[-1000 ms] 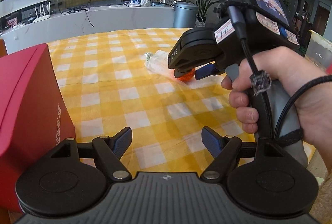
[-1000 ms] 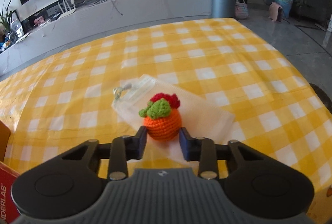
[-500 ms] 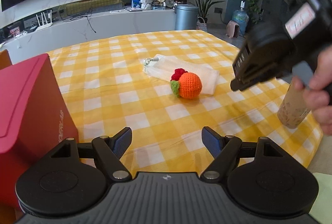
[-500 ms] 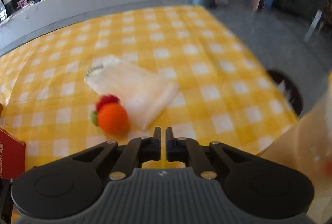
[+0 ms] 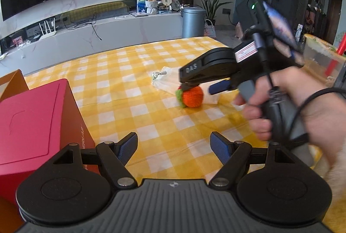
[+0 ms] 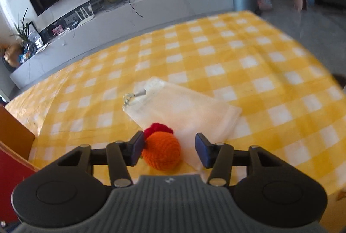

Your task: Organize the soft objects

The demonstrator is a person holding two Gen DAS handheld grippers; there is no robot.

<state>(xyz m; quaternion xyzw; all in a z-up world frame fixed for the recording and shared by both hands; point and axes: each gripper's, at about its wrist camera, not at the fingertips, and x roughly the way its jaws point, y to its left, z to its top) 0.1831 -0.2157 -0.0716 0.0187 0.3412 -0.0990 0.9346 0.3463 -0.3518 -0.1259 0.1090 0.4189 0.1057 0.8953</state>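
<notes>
A crocheted orange toy with a red and green top lies on its side on the yellow checked tablecloth, against the near edge of a flat white mesh pouch. My right gripper straddles the toy, its jaws opening. The left pad is close beside the toy and the right pad stands clear of it. The left wrist view shows the same toy under the right gripper, which a hand holds. My left gripper hangs open over bare cloth nearer the camera, with nothing between its fingers.
A red box stands at the table's left edge, close to my left gripper. A clear plastic cup with a red straw stands at the far right behind the hand. Beyond the table are a low white cabinet and a grey bin.
The right gripper let go of the toy, swung off to the right and shut, then came back over the toy with its jaws apart. The toy now lies tipped on its side.
</notes>
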